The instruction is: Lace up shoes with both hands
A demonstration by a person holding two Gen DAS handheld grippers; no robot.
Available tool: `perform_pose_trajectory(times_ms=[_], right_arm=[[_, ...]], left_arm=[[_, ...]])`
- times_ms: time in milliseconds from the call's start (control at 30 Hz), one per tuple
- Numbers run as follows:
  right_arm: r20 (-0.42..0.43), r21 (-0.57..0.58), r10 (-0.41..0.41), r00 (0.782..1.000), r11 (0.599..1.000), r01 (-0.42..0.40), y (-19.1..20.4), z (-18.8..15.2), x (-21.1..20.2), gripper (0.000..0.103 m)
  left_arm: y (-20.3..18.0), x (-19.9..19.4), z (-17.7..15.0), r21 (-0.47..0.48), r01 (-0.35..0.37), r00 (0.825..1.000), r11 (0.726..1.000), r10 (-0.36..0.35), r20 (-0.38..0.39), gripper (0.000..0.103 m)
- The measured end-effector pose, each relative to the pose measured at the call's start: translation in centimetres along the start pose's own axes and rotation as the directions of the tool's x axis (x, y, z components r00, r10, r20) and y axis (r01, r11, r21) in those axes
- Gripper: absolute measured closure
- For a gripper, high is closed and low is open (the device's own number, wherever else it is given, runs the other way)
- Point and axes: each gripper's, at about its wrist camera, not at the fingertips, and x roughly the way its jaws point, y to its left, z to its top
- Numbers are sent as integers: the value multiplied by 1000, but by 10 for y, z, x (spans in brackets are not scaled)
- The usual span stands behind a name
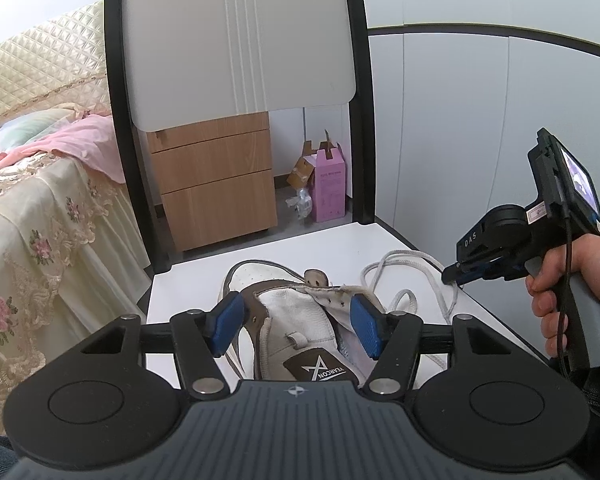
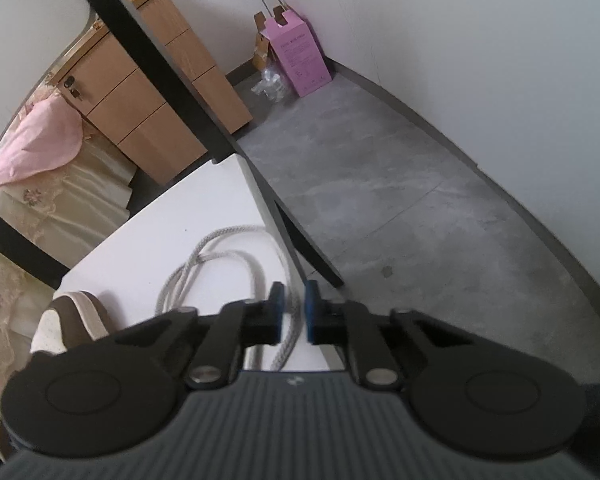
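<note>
A white and brown shoe [image 1: 300,320] lies on the white chair seat [image 1: 340,244], toe pointing away from me. My left gripper [image 1: 296,326] is open, one blue pad on each side of the tongue and collar, touching neither. The white lace [image 1: 400,268] lies in loose loops on the seat to the right of the shoe. My right gripper [image 2: 294,312], held in a hand [image 1: 572,280], is at the seat's right edge. Its pads are closed down to a narrow gap with a strand of the lace [image 2: 292,320] between them. The shoe's toe [image 2: 74,320] shows at the lower left.
The chair's black frame [image 1: 114,120] and white backrest [image 1: 240,40] rise behind the seat. Beyond are a wooden drawer unit [image 1: 216,184], a pink box [image 1: 332,184] on the grey floor [image 2: 400,200], and a bed with a floral cover [image 1: 40,240] to the left.
</note>
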Motion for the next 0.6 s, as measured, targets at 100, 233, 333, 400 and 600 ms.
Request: perform_pose_trajectory(times_ms=[100, 233, 333, 400, 600], right_arm=[[40, 20, 46, 998, 999, -47, 1, 2, -12, 101], [87, 70, 152, 985, 985, -158, 2, 5, -32, 101], [128, 68, 234, 964, 967, -244, 9, 5, -52, 101], [158, 26, 286, 945, 955, -294, 19, 4, -67, 101], [165, -79, 405, 899, 914, -398, 50, -6, -95, 101]], left_arm=[[0, 1, 0, 1, 1, 1000, 1000, -1, -2, 39], [1, -2, 1, -6, 13, 1000, 1000, -13, 10, 39], [-1, -8, 2, 9, 44, 998, 999, -45, 50, 37], [-3, -13, 2, 15, 76, 993, 997, -77, 86, 35], [-15, -25, 0, 79, 149, 977, 986, -159, 143, 34]])
